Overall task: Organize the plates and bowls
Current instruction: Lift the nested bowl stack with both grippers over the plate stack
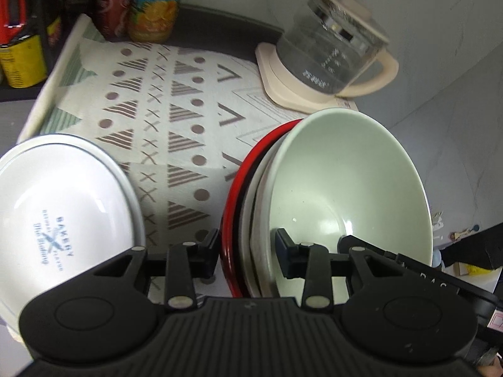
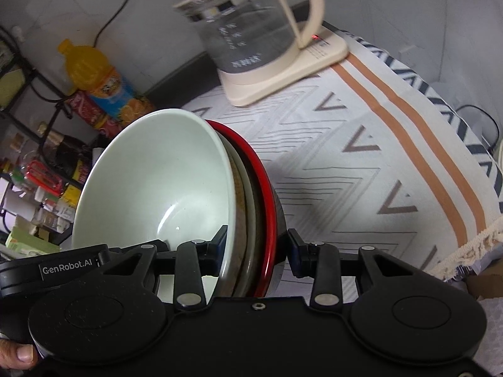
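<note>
A stack of nested dishes is held up, tilted on edge, above the patterned cloth: a pale green bowl [image 1: 342, 188] on top, a beige dish [image 1: 256, 220] under it and a red bowl [image 1: 232, 207] outermost. My left gripper [image 1: 248, 251] is shut on the stack's rim, one finger outside the red bowl, one inside the green bowl. My right gripper [image 2: 256, 248] is shut on the opposite rim of the same stack, with the green bowl [image 2: 157, 182] and red bowl [image 2: 267, 194] between its fingers. A white bowl [image 1: 59, 207] printed "BAKERY" sits at the left.
A glass kettle [image 1: 330, 44] on its beige base stands at the back of the cloth [image 1: 176, 119]; it also shows in the right wrist view [image 2: 251, 31]. Drink bottles [image 1: 154, 3] and cans stand at the back left. The grey wall [image 1: 456, 94] lies to the right.
</note>
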`<state>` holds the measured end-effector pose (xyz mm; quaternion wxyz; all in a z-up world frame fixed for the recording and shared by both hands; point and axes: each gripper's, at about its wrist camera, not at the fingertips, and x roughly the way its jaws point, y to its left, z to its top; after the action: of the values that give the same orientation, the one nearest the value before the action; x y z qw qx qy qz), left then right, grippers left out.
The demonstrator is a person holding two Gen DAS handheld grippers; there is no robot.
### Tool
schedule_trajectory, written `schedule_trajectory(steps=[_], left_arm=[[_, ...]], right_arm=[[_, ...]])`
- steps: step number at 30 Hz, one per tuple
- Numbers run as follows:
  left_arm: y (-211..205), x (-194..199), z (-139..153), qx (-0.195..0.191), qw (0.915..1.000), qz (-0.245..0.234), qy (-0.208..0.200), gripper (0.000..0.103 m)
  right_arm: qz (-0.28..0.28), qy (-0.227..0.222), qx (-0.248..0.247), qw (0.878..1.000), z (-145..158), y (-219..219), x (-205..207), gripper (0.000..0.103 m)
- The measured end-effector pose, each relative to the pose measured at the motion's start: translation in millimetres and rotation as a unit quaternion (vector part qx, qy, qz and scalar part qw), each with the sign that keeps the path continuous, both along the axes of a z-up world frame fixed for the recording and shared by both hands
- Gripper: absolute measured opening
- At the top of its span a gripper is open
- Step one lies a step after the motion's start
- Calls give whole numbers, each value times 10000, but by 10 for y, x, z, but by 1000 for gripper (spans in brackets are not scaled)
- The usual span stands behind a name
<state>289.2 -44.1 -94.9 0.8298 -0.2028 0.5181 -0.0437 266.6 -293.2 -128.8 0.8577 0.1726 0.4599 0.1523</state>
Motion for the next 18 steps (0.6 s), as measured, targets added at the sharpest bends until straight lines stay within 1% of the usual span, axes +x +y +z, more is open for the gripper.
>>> schedule_trajectory(steps=[9, 18], left_arm=[[302, -225, 109, -25, 9995, 308, -111, 36], [555, -467, 201, 75, 9979, 630, -150, 36]], right_arm=[[327, -138, -21, 9994, 138, 281, -96, 37], [675, -175, 37, 9976, 171, 560, -210, 37]])
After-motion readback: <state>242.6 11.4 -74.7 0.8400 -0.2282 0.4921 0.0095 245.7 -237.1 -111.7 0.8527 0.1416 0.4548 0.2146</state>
